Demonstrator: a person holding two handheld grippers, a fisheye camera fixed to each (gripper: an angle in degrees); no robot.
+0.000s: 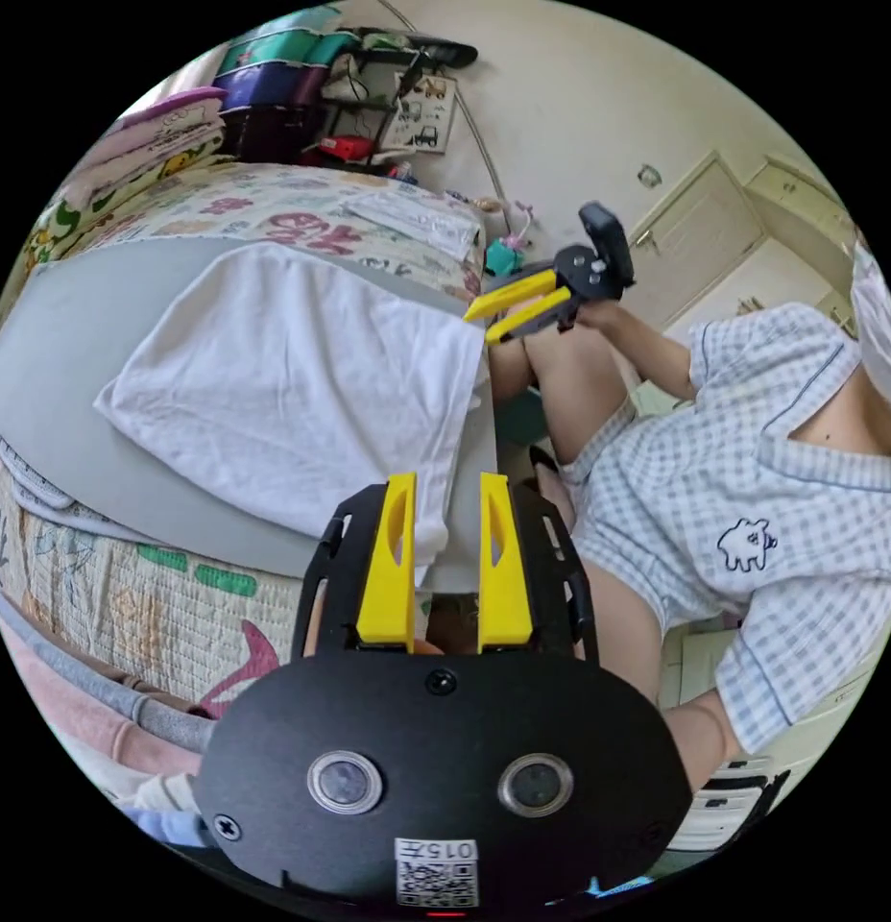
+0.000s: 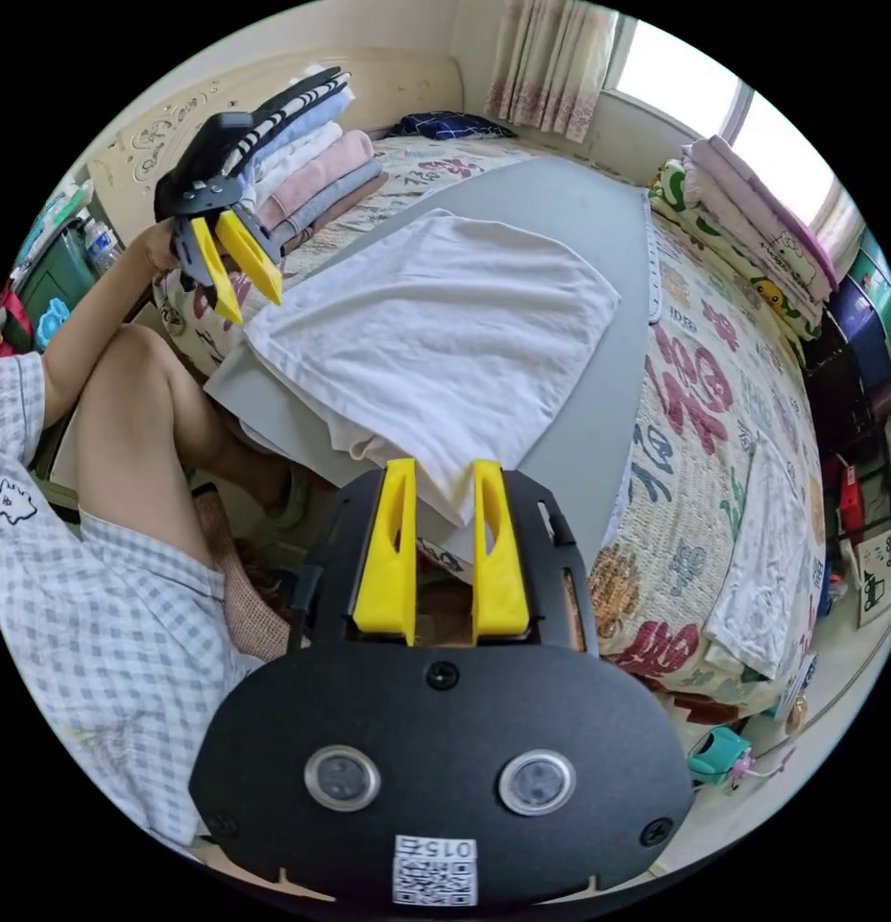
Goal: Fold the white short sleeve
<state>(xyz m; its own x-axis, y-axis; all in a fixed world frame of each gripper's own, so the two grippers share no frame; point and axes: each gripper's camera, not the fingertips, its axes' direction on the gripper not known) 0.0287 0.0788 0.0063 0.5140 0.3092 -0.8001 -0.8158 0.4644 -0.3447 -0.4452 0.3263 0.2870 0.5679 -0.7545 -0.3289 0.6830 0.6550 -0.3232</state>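
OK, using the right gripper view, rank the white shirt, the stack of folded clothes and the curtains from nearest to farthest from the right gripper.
1. white shirt, its edge just beyond the right gripper.
2. stack of folded clothes, upper left on the bed.
3. curtains, at the window along the top.

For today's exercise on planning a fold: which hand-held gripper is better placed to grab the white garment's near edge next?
Probably the left hand-held gripper: its open jaws straddle the white garment hanging off the grey board. The right hand-held gripper hangs off the corner.

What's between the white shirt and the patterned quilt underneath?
A gray board lies between the white shirt and the patterned quilt, seen in the right gripper view.
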